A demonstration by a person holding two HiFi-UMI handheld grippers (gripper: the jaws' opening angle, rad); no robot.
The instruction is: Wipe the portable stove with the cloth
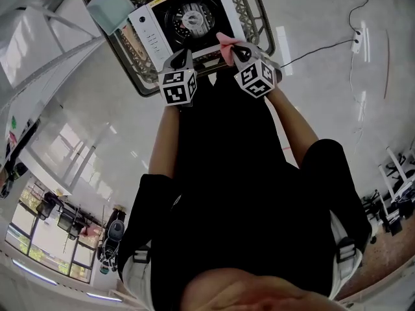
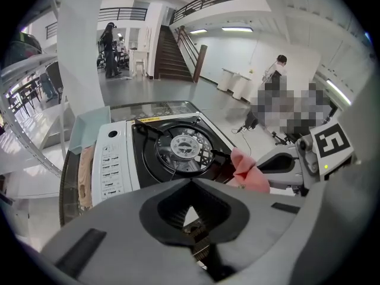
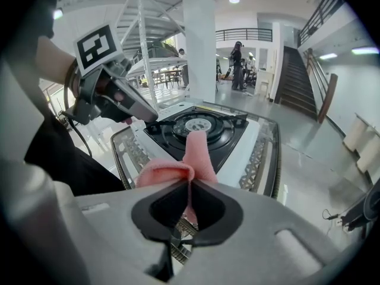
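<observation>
Holding the pink cloth (image 3: 199, 153) between its fingers, the right gripper (image 3: 190, 180) is over the near edge of the portable stove (image 1: 188, 19). The fingers are closed tight on a fold of the cloth. One end of the cloth stands up and forward past the tips, toward the round burner (image 2: 187, 144). Whether the cloth touches the stove, I cannot tell. The left gripper (image 2: 191, 181) is just beside the right one, also at the near edge of the stove. Its fingers are pressed together at the tips and there is nothing between them. The stove is white with a black top, and its control panel is on the left side as the person faces it. It stands on a glass surface (image 1: 254, 15) with a lattice rim.
</observation>
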